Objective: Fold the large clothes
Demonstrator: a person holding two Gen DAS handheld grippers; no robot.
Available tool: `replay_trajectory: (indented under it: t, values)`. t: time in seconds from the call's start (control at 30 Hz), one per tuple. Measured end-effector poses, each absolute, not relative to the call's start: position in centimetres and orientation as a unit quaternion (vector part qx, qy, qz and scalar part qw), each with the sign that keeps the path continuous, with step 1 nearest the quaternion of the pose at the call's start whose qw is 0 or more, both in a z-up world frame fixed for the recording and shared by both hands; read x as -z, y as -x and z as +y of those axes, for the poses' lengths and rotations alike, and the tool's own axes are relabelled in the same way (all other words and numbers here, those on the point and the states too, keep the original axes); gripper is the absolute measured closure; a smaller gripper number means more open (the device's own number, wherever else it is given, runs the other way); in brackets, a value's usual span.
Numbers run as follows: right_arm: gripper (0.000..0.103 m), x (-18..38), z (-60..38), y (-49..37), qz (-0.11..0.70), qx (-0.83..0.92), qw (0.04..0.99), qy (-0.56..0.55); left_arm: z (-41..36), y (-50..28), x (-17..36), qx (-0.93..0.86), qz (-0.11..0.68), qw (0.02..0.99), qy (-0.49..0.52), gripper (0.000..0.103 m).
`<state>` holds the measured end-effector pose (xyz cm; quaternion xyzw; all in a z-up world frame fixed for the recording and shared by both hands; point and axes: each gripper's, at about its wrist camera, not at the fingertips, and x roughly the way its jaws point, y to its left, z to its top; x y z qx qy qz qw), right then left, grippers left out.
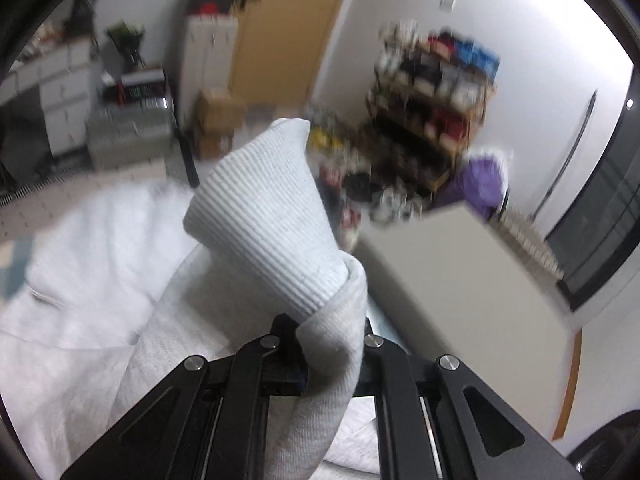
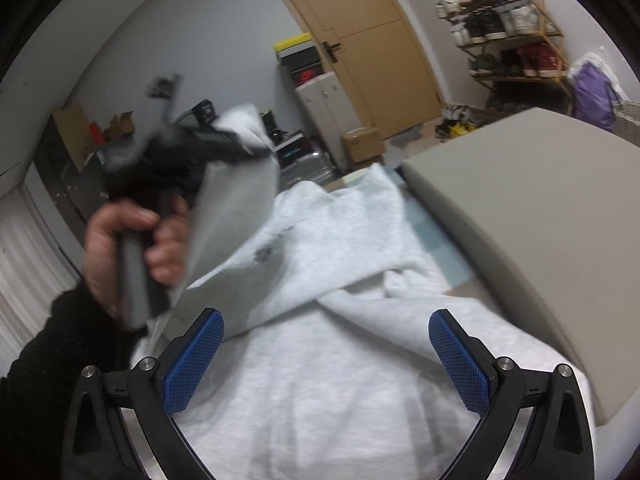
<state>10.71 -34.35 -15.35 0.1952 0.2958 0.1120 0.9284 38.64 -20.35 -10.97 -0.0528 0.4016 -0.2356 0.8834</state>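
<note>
We see left tool clamped on sleeve (ribbed cuff up) | right tool spread wide, empty, over sweatshirt

The left gripper is closed on the sleeve, held by a hand in a dark sleeve. The right gripper points downward, its blue fingers wide apart with nothing between them.

White sweatshirt of soft matt knit cloth, its cuff finely ribbed. Right tongs: matt black plastic arms, shiny metal rivets, rough blue textured pads. Smooth tan wooden door. Matt beige cushion.
</note>
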Motion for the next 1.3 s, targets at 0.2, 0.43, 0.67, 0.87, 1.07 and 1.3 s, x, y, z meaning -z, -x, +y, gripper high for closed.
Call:
replay_trajectory:
  t: [0.2,0.43,0.67,0.87,1.07,1.3]
  values:
    - [0.000,17.0,-35.6,-11.3,0.316,-0.099,0.919,-0.214,-21.5,-37.2,13.2,0.348,0.517,0.778,0.082,0.065]
    - [0.000,16.3,-34.9,-11.6,0.322,-0.108,0.918,-0.203,-13.1,-28.1,6.6,0.397,0.455,0.795,0.061,0.030]
    - [0.000,13.9,-31.2,-15.2,0.329,-0.134,0.922,-0.157,-1.9,-26.0,10.4,0.182,0.456,0.870,0.039,0.027]
    - [0.002,13.9,-23.3,-21.2,0.362,-0.142,0.920,-0.056,1.8,-26.7,15.4,0.163,0.469,0.861,0.108,0.028]
    - [0.025,21.2,-20.4,-29.1,0.490,-0.077,0.867,0.032,0.2,-25.8,15.6,0.166,0.415,0.891,0.080,0.028]
    - [0.042,19.1,-18.7,-29.2,0.486,-0.088,0.868,0.052,2.8,-26.4,16.6,0.185,0.403,0.887,0.125,0.027]
